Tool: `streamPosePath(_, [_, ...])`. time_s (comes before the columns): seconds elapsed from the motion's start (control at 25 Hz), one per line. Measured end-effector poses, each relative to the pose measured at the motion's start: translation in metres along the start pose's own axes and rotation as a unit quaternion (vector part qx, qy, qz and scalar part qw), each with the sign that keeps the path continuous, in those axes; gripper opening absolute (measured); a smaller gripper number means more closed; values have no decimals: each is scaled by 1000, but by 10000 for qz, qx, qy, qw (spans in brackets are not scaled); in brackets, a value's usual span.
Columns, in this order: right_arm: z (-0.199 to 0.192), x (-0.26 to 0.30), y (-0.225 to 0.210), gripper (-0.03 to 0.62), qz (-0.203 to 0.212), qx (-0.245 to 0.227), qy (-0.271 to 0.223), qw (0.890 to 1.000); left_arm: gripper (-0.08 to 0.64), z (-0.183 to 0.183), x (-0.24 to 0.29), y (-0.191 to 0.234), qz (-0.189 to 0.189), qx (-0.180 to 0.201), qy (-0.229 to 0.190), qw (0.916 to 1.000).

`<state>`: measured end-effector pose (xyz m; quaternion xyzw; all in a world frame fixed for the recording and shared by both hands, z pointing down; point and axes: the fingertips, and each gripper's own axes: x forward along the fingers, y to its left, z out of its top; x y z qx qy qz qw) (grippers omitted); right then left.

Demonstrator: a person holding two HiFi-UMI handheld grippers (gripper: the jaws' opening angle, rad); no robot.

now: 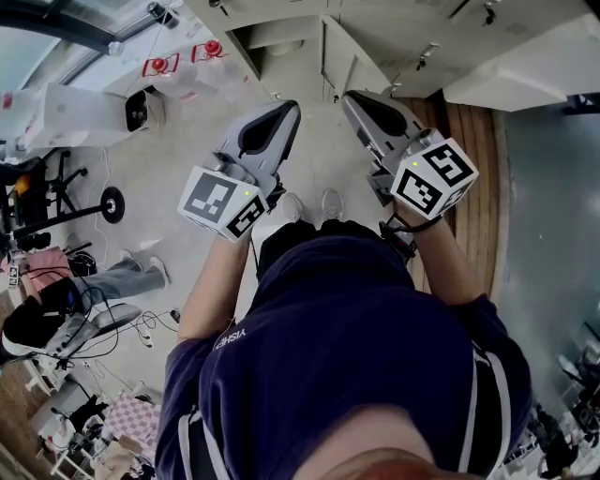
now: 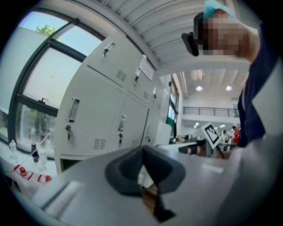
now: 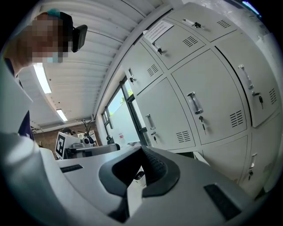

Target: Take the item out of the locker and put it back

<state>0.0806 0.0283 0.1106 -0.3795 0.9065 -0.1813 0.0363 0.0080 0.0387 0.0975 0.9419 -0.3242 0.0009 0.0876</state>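
Item: I cannot make it out in any view, and neither set of jaws carries it. The bank of pale grey metal lockers (image 1: 375,28) stands straight ahead of me. One low compartment has its grey hinged door (image 1: 335,56) swung open, and its interior is too small to read. Left gripper (image 1: 289,111): jaws pressed together, empty, pointing level at the lockers. Right gripper (image 1: 354,98): jaws likewise together and empty, tip near the open door in the head view. The two grippers sit side by side and apart, above the pale speckled floor (image 1: 187,141). A strip of brown wooden flooring (image 1: 473,187) runs along my right.
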Motion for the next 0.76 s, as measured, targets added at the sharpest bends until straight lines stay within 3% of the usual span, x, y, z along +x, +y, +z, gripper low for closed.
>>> streamPosePath(0.76, [5, -9, -2, 6, 69, -84, -48, 9999, 3, 5, 7, -8, 61, 34, -78, 9999])
